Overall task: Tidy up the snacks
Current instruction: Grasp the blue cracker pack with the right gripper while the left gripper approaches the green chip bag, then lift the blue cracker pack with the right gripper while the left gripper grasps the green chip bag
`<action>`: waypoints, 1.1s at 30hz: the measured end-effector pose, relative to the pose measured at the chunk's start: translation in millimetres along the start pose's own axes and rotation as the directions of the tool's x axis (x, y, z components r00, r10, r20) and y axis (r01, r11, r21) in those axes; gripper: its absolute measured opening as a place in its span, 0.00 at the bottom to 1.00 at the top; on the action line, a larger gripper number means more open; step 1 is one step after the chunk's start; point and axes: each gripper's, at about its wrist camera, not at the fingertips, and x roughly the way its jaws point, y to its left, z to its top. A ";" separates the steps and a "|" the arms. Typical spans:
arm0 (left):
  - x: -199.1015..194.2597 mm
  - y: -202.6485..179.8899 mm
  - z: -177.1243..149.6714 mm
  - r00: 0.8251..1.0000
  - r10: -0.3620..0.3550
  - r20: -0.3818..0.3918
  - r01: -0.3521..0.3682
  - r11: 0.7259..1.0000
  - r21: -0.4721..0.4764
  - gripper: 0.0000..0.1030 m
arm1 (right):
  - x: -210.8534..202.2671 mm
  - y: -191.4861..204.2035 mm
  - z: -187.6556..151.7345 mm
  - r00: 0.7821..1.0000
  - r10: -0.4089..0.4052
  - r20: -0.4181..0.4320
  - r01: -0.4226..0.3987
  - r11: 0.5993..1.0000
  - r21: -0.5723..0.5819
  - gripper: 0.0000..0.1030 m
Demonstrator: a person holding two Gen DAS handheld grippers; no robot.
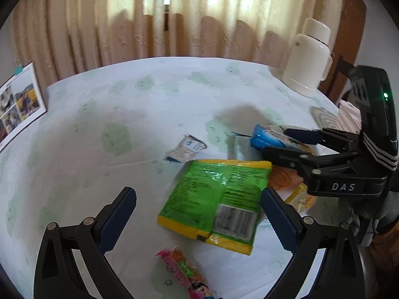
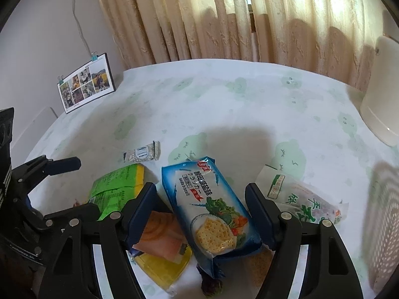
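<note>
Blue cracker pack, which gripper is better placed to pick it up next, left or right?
Right. The right gripper already straddles the blue cracker pack, a finger on each side. The left gripper is open over the green packet instead, with the blue pack off to its side.

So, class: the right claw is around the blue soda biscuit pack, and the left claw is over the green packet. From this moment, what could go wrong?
1. The blue soda biscuit pack leans on an orange-and-yellow packet; lifting may drag that along.
2. The right claw seems not yet to be pressing the pack's sides; a squeeze could crack the crackers.
3. The left claw straddles the green packet close to the right claw; they may collide.
</note>
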 end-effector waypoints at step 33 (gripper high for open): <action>-6.3 19.1 -15.9 0.987 -0.138 0.085 0.143 0.988 -0.055 0.35 | -18.1 2.1 -10.1 0.994 0.066 0.085 -0.075 0.991 0.115 0.44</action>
